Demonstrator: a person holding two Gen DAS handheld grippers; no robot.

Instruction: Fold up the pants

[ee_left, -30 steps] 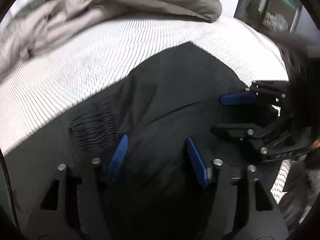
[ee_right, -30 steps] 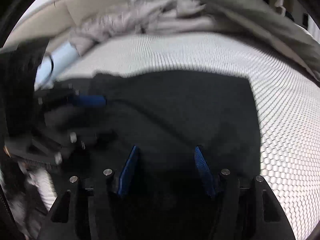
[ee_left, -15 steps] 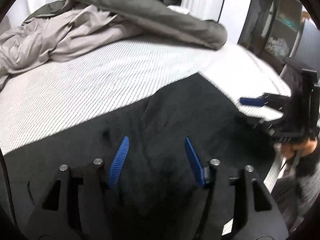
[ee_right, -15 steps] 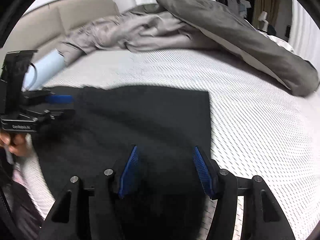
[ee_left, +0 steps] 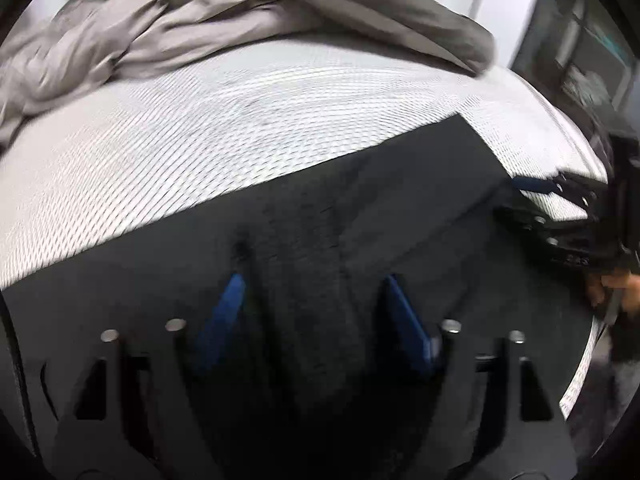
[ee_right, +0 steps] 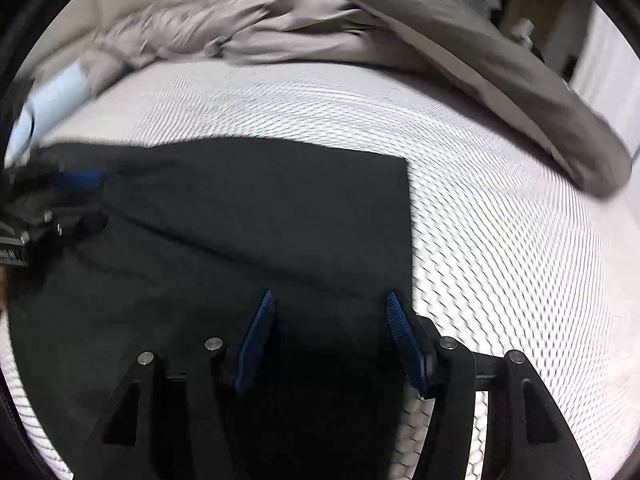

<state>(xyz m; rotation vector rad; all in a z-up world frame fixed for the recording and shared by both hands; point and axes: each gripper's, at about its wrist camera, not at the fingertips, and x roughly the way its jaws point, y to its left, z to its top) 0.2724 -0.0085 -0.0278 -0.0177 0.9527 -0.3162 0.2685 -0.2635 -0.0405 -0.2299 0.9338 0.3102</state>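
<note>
Pants (ee_left: 360,208), black and folded flat, lie on the bed's white mesh mattress (ee_left: 200,128) beneath both of my claws. My left claw (ee_left: 312,292) hovers above the fabric, its jaws apart and just widened, pinching nothing. My right claw (ee_right: 330,308) hangs over the pants' right edge, jaws apart, empty. A grey duvet (ee_right: 360,28) is heaped beyond both claws.
</note>
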